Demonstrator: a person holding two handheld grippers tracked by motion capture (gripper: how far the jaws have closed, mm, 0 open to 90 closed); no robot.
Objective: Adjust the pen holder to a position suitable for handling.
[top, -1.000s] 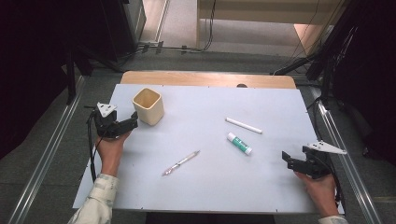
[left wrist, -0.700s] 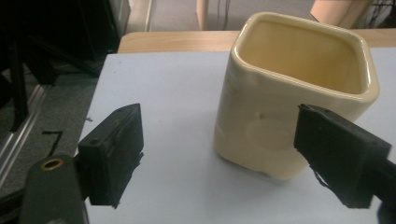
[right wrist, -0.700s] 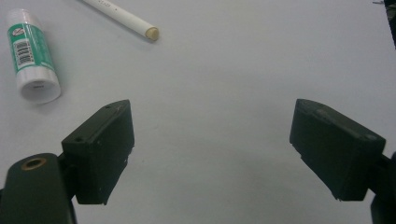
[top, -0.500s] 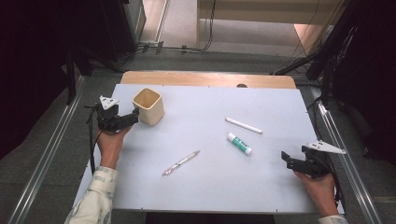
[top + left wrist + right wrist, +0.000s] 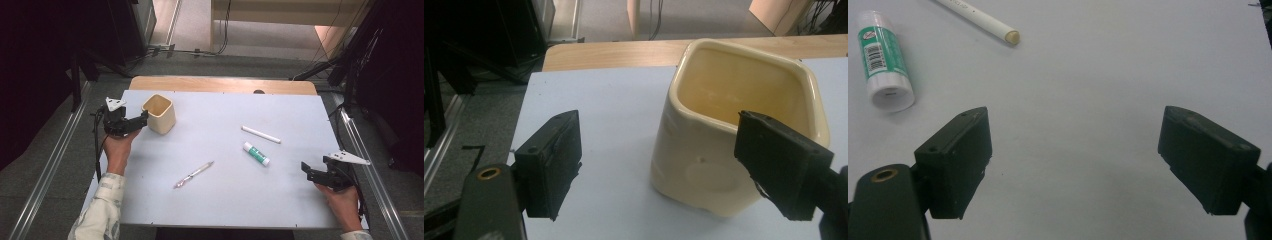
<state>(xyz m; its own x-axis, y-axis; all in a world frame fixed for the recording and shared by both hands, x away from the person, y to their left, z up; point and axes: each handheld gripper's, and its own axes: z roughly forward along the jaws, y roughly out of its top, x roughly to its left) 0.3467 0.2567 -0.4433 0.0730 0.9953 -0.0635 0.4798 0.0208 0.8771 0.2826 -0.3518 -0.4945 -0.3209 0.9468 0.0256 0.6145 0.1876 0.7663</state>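
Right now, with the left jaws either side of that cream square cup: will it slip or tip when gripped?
The cream glazed square cup looks glossy, so probably slippery against the pads. It appears thick-walled and rigid, likely ceramic, so fairly heavy and chippable. Empty, with a broad base on the table: tipping seems unlikely.

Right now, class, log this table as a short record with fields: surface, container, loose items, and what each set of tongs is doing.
surface: pale blue table top
container: cream cup, upright, empty, far left
loose items: pen, glue stick, white stick, all lying flat and apart
left tongs: jaws have just been closing, one jaw inside the cup's rim, one outside, not yet pressing
right tongs: open, nothing between the jaws, glue stick ahead
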